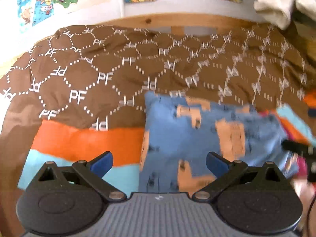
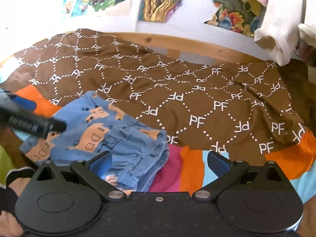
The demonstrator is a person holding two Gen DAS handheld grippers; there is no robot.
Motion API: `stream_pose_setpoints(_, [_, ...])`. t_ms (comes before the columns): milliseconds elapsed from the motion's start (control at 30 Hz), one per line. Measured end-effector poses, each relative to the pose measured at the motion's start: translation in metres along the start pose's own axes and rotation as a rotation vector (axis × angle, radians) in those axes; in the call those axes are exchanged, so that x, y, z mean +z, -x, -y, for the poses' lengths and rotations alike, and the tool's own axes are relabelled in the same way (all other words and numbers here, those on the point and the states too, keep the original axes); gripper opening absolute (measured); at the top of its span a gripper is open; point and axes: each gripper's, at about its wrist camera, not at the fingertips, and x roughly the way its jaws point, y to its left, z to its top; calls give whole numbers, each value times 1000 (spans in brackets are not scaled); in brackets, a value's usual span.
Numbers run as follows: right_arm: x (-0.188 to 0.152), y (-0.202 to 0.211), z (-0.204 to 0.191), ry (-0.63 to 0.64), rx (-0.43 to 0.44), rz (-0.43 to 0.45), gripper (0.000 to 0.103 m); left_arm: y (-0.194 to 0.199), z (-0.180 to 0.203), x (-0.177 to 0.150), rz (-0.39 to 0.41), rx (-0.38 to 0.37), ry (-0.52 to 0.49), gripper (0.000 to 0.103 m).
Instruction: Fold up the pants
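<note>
Small blue cotton pants with tan vehicle print (image 2: 110, 138), folded into a compact bundle, lying on striped bedding (image 2: 189, 169) beside brown patterned blanket (image 2: 197, 102). Left gripper (image 1: 159, 163) and right gripper (image 2: 159, 163) both spread wide, empty.

Left gripper (image 1: 159, 163): lower centre of its own view, jaws spread wide, blue pads (image 1: 102, 163) well apart, nothing between them. It also shows at the left edge of the right wrist view as a dark blurred finger.

Right gripper (image 2: 159, 163): lower centre of its own view, jaws likewise spread wide, pads clear of each other, nothing held.
</note>
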Motion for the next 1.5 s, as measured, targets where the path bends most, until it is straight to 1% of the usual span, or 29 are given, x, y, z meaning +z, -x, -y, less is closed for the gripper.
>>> stream_pose_setpoints(67, [-1, -3, 1, -7, -4, -20, 102, -3, -3, -8, -37, 30, 14, 103])
stream_pose_setpoints(133, [-4, -8, 1, -5, -4, -66, 102, -9, -14, -14, -76, 40, 61, 103])
stream_pose_setpoints(200, [-10, -19, 1, 15, 3, -140, 102, -13, -24, -20, -94, 19, 115, 103])
stream_pose_setpoints(233, [-14, -22, 0, 14, 16, -165, 102, -12, -29, -23, -88, 4, 140, 103])
stream_pose_setpoints(333, [-16, -23, 2, -11, 25, -183, 102, -12, -26, -24, -79, 10, 106, 103])
stream_pose_setpoints(433, [-16, -23, 1, -2, 29, -192, 102, -11, -27, -26, -77, 9, 106, 103])
stream_pose_setpoints(500, [-14, -21, 1, -11, 30, -191, 102, -11, -28, -25, -86, 3, 111, 103])
stream_pose_setpoints(600, [-8, -10, 4, -27, 25, -121, 102, -7, -32, -16, -113, -18, 118, 103])
stream_pose_setpoints(633, [-6, -5, 6, -32, 26, -90, 102, -5, -33, -12, -118, -37, 120, 103])
stream_pose_setpoints(733, [0, -1, 12, -59, 49, -42, 102, 3, -38, -1, -108, -106, 129, 103])
stream_pose_setpoints(833, [3, -6, 20, -96, 72, -38, 102, 8, -39, 8, -88, -151, 120, 103])
stream_pose_setpoints(900, [4, -9, 27, -128, 105, -38, 102, 6, -38, 12, -83, -179, 109, 103])
stream_pose_setpoints(967, [5, -14, 36, -163, 162, -47, 102, 1, -37, 13, -97, -208, 104, 103])
stream_pose_setpoints(1033, [6, -21, 43, -196, 199, -52, 102, -4, -36, 13, -113, -234, 98, 103])
stream_pose_setpoints(1167, [11, -43, 56, -237, 354, -80, 102, -11, -36, 10, -116, -299, 92, 103])
stream_pose_setpoints(1267, [16, -62, 62, -215, 461, -95, 102, -16, -37, 6, -119, -359, 91, 103])
stream_pose_setpoints(1333, [18, -77, 62, -158, 493, -121, 102, -20, -36, 4, -135, -388, 79, 103])
stream_pose_setpoints(1400, [19, -91, 66, -136, 508, -142, 102, -24, -34, 3, -145, -398, 70, 103])
stream_pose_setpoints(1500, [19, -110, 78, -211, 562, -171, 102, -27, -29, 0, -155, -389, 33, 103])
